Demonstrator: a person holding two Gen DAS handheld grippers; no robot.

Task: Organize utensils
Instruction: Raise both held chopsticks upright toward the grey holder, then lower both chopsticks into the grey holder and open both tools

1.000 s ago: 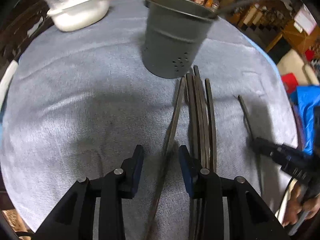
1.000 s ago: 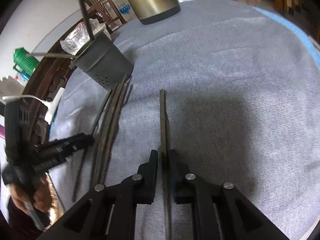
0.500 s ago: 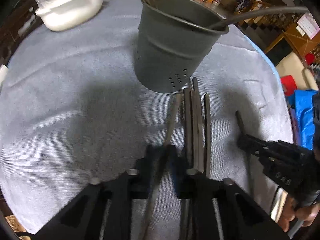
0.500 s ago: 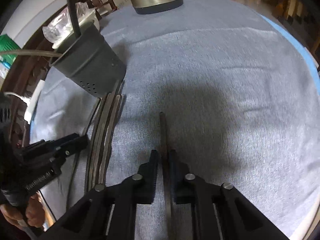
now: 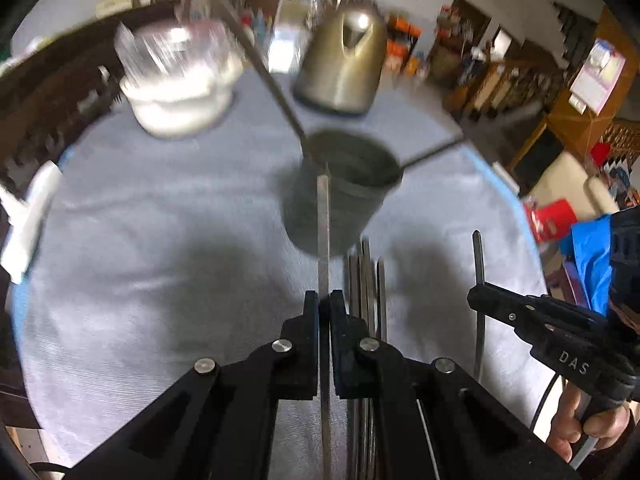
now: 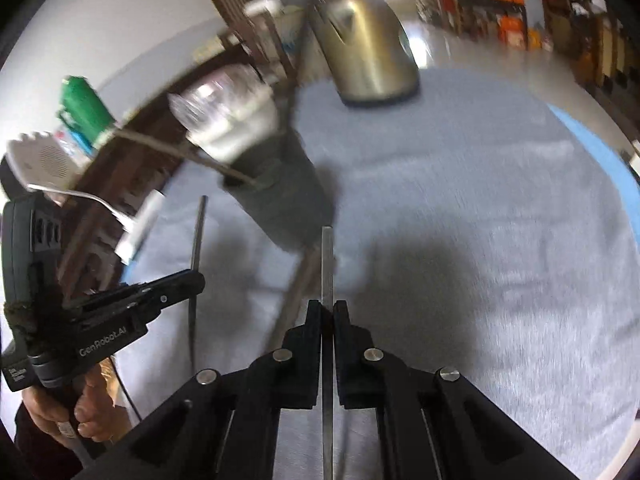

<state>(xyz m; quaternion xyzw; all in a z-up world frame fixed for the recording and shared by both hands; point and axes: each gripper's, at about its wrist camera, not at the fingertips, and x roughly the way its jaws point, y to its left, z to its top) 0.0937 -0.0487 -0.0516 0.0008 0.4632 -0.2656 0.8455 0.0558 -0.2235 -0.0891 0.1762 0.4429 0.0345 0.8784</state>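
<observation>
Change: both utensils have come up off the cloth since a second ago, and both views have tipped up toward the room.
Left tongs: the left gripper [image 5: 324, 300] is clamped on a flat metal handle [image 5: 323, 216], which runs up the centre of the frame, its tip showing against the grey caddy [image 5: 344, 196].
Right tongs: the right gripper [image 6: 327, 309] is pinched on a second flat handle [image 6: 327, 264], centre frame, with its tip near the caddy's base [image 6: 280, 196].
Caddy: dark perforated pail, centre of the left view; two long handles already lean out of its mouth.
Still waiting: a bunch of dark utensils [image 5: 366, 280] lies on the grey tablecloth [image 5: 160, 240], just right of the left fingers.
Risk one: both arms are heading for one narrow mouth, so I'd expect a clash of handles or grippers at the rim.
Risk two: a thin, smooth handle in a narrow pinch may pivot or slip.
Risk three: a knock on the leaning handles could tip the light pail.
Backdrop: brass kettle [image 5: 344, 64] and white bowl [image 5: 176, 96], upper frame, blurred.
</observation>
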